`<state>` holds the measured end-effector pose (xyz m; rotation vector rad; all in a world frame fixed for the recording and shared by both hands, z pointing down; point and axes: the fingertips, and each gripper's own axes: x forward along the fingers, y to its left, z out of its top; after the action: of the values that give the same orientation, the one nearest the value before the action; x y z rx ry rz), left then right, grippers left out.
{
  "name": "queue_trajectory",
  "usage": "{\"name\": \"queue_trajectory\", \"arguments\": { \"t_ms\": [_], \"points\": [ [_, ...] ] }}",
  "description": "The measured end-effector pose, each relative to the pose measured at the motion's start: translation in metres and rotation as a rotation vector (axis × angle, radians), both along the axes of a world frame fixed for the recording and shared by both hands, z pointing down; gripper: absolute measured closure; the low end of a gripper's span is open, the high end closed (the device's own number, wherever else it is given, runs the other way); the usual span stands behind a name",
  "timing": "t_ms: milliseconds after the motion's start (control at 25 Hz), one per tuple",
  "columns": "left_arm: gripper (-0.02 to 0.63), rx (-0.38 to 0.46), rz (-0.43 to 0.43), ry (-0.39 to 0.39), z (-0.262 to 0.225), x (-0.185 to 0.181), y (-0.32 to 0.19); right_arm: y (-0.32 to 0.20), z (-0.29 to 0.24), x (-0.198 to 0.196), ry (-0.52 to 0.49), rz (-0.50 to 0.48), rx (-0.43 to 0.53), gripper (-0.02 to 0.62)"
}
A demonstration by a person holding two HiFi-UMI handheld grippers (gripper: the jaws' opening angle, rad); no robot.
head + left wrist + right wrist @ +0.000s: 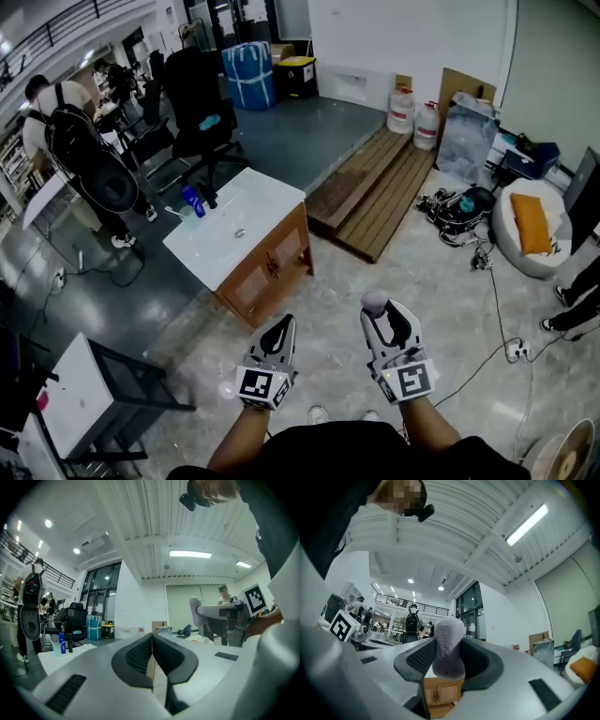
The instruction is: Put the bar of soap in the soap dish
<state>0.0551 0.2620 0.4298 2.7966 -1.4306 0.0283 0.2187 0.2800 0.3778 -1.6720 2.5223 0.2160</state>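
In the right gripper view a pale lilac bar of soap (446,648) stands upright between the dark pads, and my right gripper (449,654) is shut on it. The head view shows that gripper (378,311) low in the middle, with the soap (374,302) at its tip. My left gripper (280,326) is beside it, shut and empty, and in its own view its jaws (151,638) meet. Both are held in the air, some way short of a wooden vanity with a white top (253,202). I cannot make out a soap dish; a small metal thing (239,232) lies on the top.
A blue bottle (193,201) and a clear cup (185,215) stand at the vanity's far left edge. Behind it are a black office chair (200,98) and a person with a backpack (80,150). A wooden platform (375,187) lies on the right and a white cart (80,394) at lower left.
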Motion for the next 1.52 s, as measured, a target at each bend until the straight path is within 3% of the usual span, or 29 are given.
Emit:
{"name": "queue_trajectory", "arguments": {
  "t_ms": [640,1080,1520],
  "points": [
    [0.584,0.005,-0.009,0.031,0.013,-0.038,-0.042,-0.042,0.008,-0.036,0.003,-0.025,-0.009,0.411],
    [0.584,-0.008,-0.067,0.028,0.015,-0.047,-0.141,-0.151,0.011,-0.038,-0.028,-0.090,-0.003,0.411],
    [0.584,-0.050,-0.163,-0.005,0.022,-0.032,-0.243,-0.267,0.027,-0.026,-0.041,-0.188,-0.058,0.411]
  ]
}}
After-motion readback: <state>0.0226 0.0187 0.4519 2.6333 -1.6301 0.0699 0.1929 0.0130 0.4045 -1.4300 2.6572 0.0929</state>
